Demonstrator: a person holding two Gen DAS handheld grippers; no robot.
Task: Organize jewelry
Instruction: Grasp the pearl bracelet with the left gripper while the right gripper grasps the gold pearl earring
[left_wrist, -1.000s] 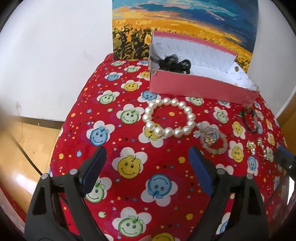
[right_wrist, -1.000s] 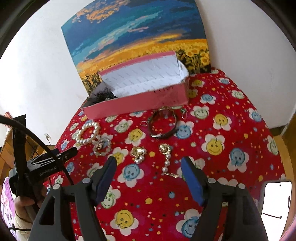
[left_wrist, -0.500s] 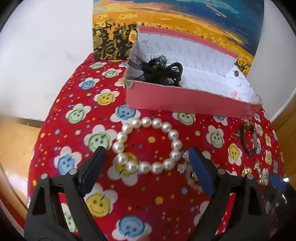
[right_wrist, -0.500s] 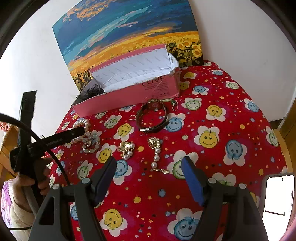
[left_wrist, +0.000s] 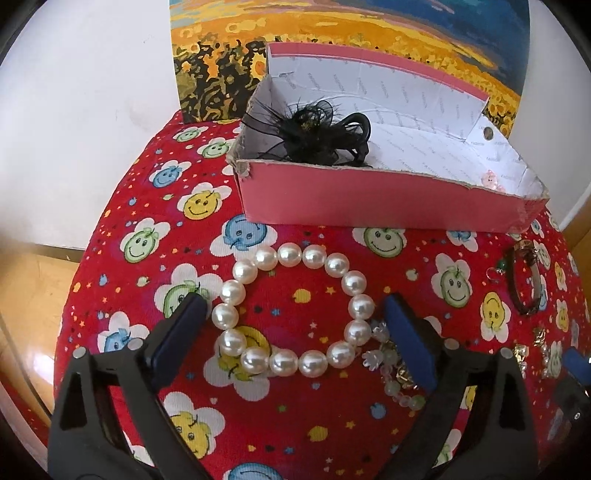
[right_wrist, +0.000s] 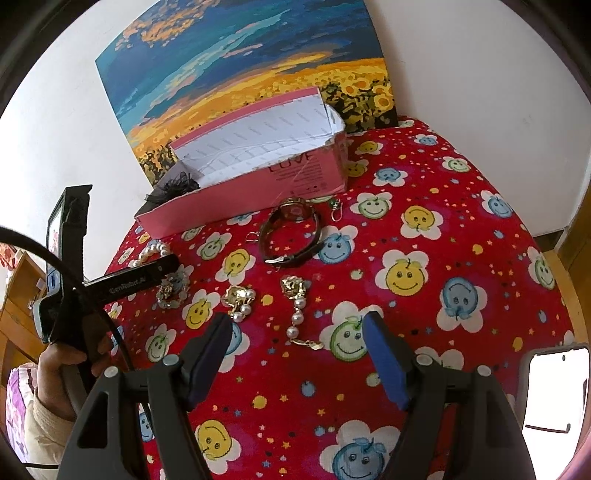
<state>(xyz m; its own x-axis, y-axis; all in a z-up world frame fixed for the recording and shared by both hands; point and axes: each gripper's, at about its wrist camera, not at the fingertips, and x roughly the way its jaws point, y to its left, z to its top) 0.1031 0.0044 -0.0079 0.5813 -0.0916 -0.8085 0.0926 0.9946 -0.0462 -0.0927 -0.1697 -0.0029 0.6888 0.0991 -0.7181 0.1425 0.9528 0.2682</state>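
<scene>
So the left gripper (left_wrist: 293, 332) is down low over the pearl bracelet (left_wrist: 293, 314), jaws spreading wider right now, and the ring of pearls sits between the two blue pads without either pad pressing on it. It lies flat on the red smiley-flower cloth (left_wrist: 140, 206), just in front of the pink box (left_wrist: 369, 199). Inside that box, at its left end, there's a black feathery hair piece (left_wrist: 314, 133) and the rest is mostly bare white lining. A clear beaded bracelet (left_wrist: 391, 373) is tucked right against the pearls, partly behind the right pad. Over on the other side, the right gripper (right_wrist: 297, 350) hangs with its jaws well apart and nothing between them except cloth; a gold and pearl drop earring (right_wrist: 297, 310) lies just ahead of it, a second gold and pearl earring (right_wrist: 238, 301) beside that, and a brown strap watch (right_wrist: 291, 236) nearer the box. A sunflower painting (right_wrist: 240, 74) leans on the wall behind.
</scene>
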